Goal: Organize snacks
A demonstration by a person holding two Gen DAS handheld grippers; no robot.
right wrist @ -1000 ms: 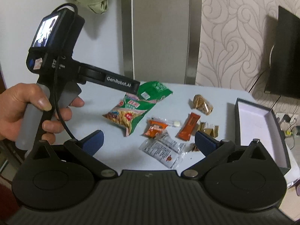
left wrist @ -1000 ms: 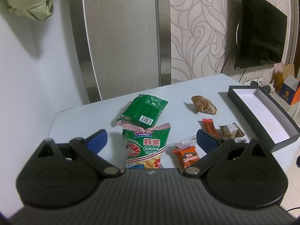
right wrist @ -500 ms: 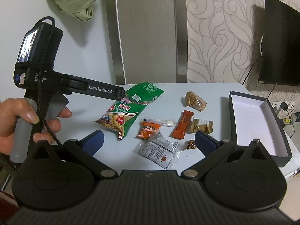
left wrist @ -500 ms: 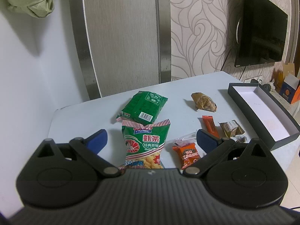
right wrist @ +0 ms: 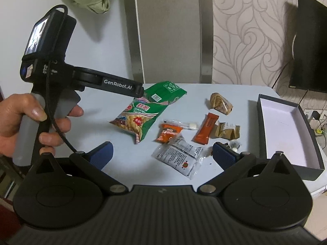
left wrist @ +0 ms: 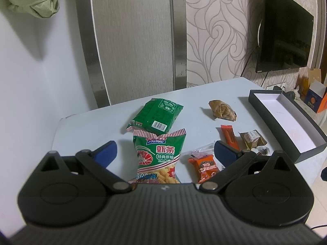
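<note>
Snacks lie scattered on a white table (left wrist: 85, 126). A green shrimp-chip bag (left wrist: 158, 155) (right wrist: 139, 116) lies in front of a green packet (left wrist: 158, 113) (right wrist: 166, 89). To the right lie a brown wrapped pastry (left wrist: 222, 110) (right wrist: 220, 103), an orange bar (left wrist: 229, 136) (right wrist: 206, 128), a small orange pack (left wrist: 205, 165) (right wrist: 168, 133), a gold wrapped sweet (left wrist: 252, 139) (right wrist: 225, 130) and a clear sachet (right wrist: 179, 157). My left gripper (left wrist: 164, 154) hangs open over the chip bag, holding nothing. My right gripper (right wrist: 162, 155) is open above the sachet, also holding nothing.
An open black box (left wrist: 286, 122) (right wrist: 286, 130) with a white inside stands at the table's right edge. A hand (right wrist: 30, 122) holds the left gripper's handle at the left of the right wrist view. A dark television (left wrist: 284, 34) hangs on the patterned wall.
Both grippers have drifted slightly; the right one swung its view left then back and sits closer over the snacks. Jaws stay open and no snack has moved.
</note>
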